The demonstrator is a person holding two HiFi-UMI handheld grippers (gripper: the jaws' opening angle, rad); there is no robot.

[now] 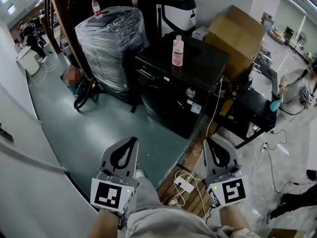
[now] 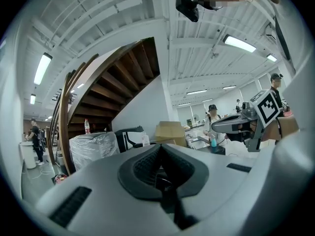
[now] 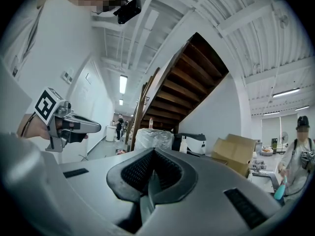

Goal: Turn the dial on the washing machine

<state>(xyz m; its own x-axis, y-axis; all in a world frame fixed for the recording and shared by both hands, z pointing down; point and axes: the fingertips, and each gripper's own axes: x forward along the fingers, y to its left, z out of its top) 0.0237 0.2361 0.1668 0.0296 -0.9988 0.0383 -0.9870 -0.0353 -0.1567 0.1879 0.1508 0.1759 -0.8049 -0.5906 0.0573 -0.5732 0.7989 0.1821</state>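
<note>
Both tools, the left hand-held gripper [image 1: 131, 141] and the right hand-held gripper [image 1: 211, 142], have their jaws pressed together on nothing and hang low by the person's legs, well apart from the black washing machine [image 1: 203, 63]. Its dial [image 1: 190, 92] is a small knob on the dark front panel, so jaws not spread before arrival would likely bump or skid off it rather than grip. A careless reach could also topple the pink bottle [image 1: 178, 51] on top, and the white power strip [image 1: 184, 184] and its cables on the floor could trip the approach.
</note>
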